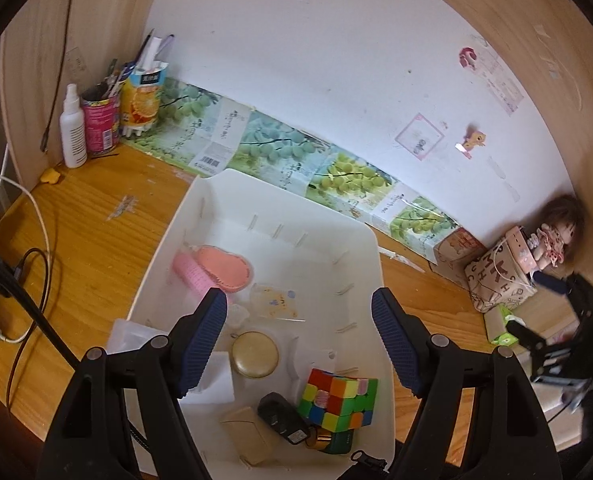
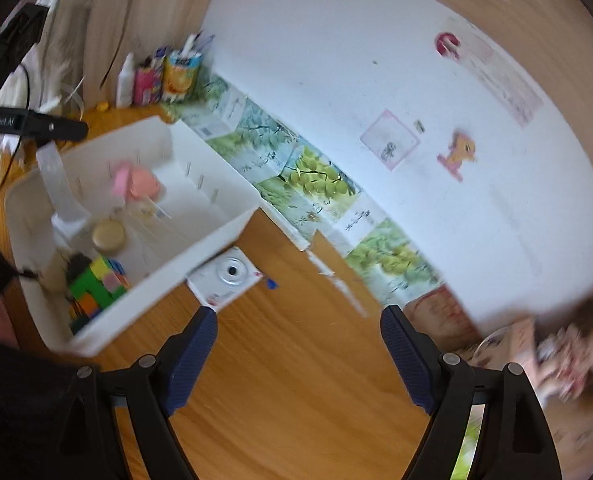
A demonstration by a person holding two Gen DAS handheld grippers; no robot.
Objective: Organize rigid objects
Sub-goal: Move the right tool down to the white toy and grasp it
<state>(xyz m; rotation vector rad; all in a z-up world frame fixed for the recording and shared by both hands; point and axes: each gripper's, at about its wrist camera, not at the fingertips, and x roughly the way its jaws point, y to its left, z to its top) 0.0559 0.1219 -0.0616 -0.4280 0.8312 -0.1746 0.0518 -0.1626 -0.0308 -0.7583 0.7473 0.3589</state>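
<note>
A white plastic bin point(image 1: 200, 216) stands on the wooden desk and also shows at the left of the right wrist view point(image 2: 220, 196). In it lie a colourful puzzle cube point(image 1: 338, 402), a round gold-lidded jar point(image 1: 255, 354), a pink brush point(image 1: 212, 270), a black charger point(image 1: 282, 418) and a tan box point(image 1: 248, 434). My left gripper point(image 1: 299, 338) is open and empty above the bin. My right gripper point(image 2: 298, 354) is open and empty above bare desk. A small white camera point(image 2: 226, 276) lies on the desk beside the bin, ahead and left of the right gripper.
A spray bottle point(image 1: 72, 128), cans with pens point(image 1: 101, 118) and a juice carton point(image 1: 142, 98) stand in the back left corner. Cables point(image 1: 36, 264) trail on the left. A doll point(image 1: 552, 236) and a patterned box point(image 1: 496, 280) sit at the back right. The wall is close behind.
</note>
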